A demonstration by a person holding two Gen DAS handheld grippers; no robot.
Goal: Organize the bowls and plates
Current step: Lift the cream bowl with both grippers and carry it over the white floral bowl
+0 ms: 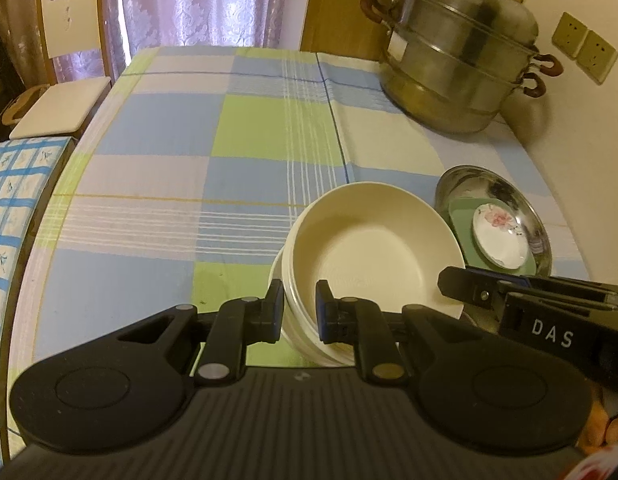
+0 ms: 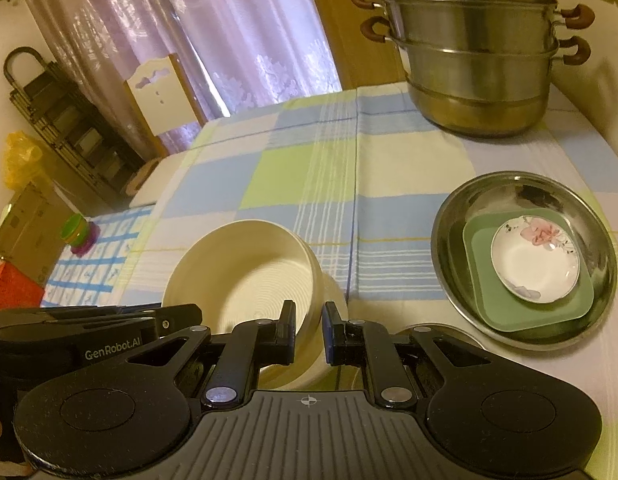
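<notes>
Currently, entries by item:

Left tongs (image 1: 299, 312): pinching the near rim of the cream round ribbed bowl (image 1: 373, 248), one blue pad outside the wall, one inside.
Right tongs (image 2: 309, 330): pinching the same bowl's (image 2: 245, 264) rim on the opposite side, the wall between its pads.
Bowl position: tilted, gripped from both sides over the counter; whether its base touches the cloth cannot be told. In the left wrist view a second cream wall shows just under its rim, so possibly more than one is nested; not certain.
Counter (image 1: 169, 140): covered in a blue, green and white check cloth.
Shallow round steel basin (image 2: 525, 256): resting on the cloth, to the right of the bowl and apart from it.
Basin contents: a pale green square plate with rounded corners (image 2: 529, 300), and on it a small white saucer with a pink flower print (image 2: 535, 266).
Large stacked steel steamer pot with brown handles (image 2: 477, 60): at the far right of the counter, near the wall.
Writing, left wrist view: "DAS" in white letters on the black body of the right tongs (image 1: 453, 280).
Writing, right wrist view: "GenRobot.AI" in white on the black body of the left tongs (image 2: 189, 314).
Other labels: none legible on the dishes.
</notes>
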